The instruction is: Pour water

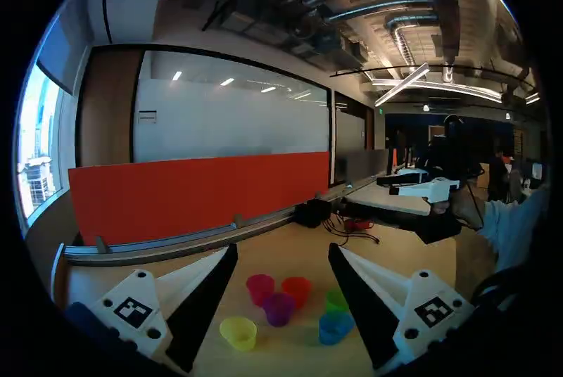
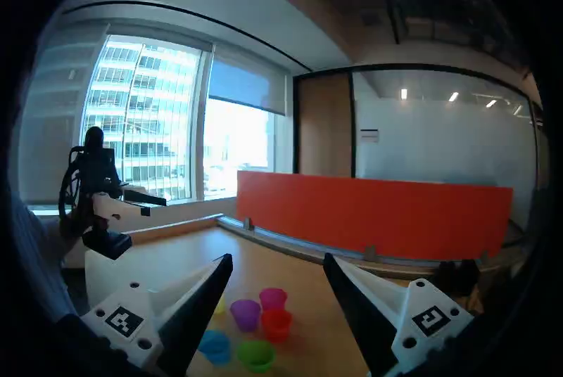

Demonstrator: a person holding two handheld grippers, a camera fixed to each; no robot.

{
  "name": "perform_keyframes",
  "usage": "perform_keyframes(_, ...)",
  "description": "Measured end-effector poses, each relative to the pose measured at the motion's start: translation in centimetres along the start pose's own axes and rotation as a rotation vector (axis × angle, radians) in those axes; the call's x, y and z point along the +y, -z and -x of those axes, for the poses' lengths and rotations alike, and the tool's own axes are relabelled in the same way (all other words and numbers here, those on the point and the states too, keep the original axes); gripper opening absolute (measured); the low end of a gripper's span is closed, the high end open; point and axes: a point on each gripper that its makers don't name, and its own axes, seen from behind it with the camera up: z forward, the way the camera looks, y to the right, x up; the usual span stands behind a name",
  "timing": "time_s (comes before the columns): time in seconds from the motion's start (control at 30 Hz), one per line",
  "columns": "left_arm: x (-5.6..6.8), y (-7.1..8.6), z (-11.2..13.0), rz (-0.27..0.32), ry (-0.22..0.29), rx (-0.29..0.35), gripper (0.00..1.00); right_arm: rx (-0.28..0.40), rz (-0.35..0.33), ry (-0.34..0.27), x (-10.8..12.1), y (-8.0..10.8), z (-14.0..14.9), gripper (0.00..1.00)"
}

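The left tongs (image 1: 281, 247) hung above the counter (image 1: 295, 236), tipped a little downward, with the fingers spread wide and nothing between them. Low in that gap stood the cups (image 1: 279, 307), six in a loose cluster on the wood. The pink cup (image 1: 260, 287) and red cup (image 1: 297, 289) stood farthest, with the purple cup just in front of them. The green cup (image 1: 336, 299) and blue cup (image 1: 334, 326) were close to the right finger, and the yellow cup (image 1: 239, 331) was near the left one.

The right tongs (image 2: 276, 257) were likewise spread and empty, held above the same cluster from another side. From there, blue and green sat nearest, and yellow was half hidden behind the left finger.

In the left gripper view, a hand (image 1: 464, 208) in a pale sleeve (image 1: 514, 226) held the right tongs up at the right. They were high over the counter and well apart from the cups, with the fingers aimed leftward. In the right gripper view, the left tongs showed at far left, raised over the counter's near side, with the fingers aimed rightward.

Bare wood ran from the cups to the partition (image 1: 204, 194), an orange panel along the counter's far edge with a rail (image 1: 176, 240) at its foot. Cables (image 1: 352, 226) and a dark box (image 1: 310, 214) lay at the far right corner, well apart from the cluster. A window (image 2: 141, 138) stood beyond the counter's end.
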Motion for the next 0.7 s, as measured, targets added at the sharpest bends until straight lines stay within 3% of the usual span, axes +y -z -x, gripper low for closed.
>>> perform_keyframes(0.7, 2.2, -0.6, 5.9, 0.107, -0.036, -0.116, 0.96, -0.12, -0.045, 0.008, -0.3, 0.1, 3.8, 1.0)
